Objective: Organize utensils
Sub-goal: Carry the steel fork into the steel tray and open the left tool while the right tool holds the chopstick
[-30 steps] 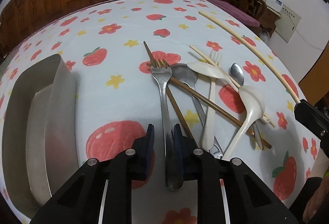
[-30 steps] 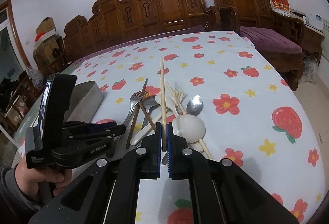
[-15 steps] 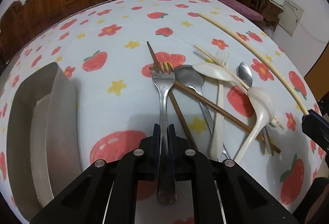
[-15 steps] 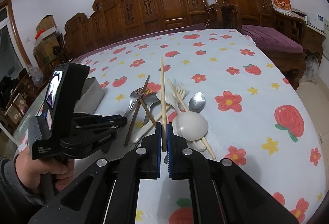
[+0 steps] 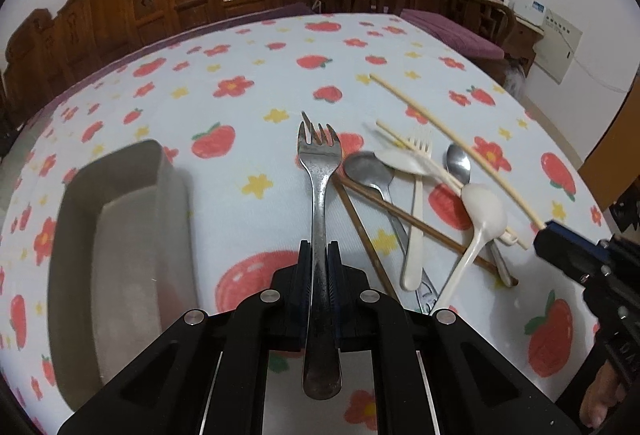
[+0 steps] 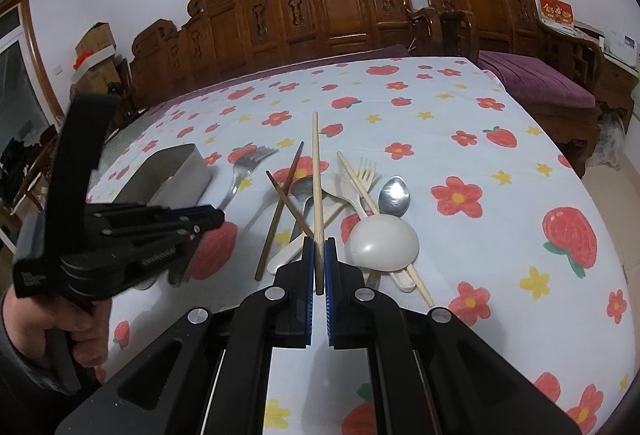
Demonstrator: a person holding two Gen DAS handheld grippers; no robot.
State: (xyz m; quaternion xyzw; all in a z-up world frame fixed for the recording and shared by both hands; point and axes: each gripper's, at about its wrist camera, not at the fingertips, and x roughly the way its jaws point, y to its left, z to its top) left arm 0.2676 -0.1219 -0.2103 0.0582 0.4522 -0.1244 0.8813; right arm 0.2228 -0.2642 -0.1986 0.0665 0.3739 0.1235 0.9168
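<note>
My left gripper (image 5: 319,249) is shut on a metal fork (image 5: 319,171) and holds it lifted above the cloth, tines pointing away; the fork also shows in the right wrist view (image 6: 244,171). My right gripper (image 6: 319,241) is shut on a pale chopstick (image 6: 316,171) that points away over the pile; it also shows in the left wrist view (image 5: 452,143). On the cloth lie two brown chopsticks (image 5: 404,213), a metal spoon (image 5: 370,171), a small metal spoon (image 5: 458,161), a white plastic fork (image 5: 418,211), two white spoons (image 5: 482,213) and a second pale chopstick (image 6: 380,223).
A grey metal tray (image 5: 120,231) sits on the strawberry-print tablecloth (image 5: 248,83) left of the pile; it also shows in the right wrist view (image 6: 172,175). Carved wooden chairs (image 6: 332,7) line the far edge. A purple cushioned bench (image 6: 536,83) stands at the right.
My left gripper closed on the metal fork and has lifted it off the pile. My right gripper still holds the pale chopstick, raised slightly.
</note>
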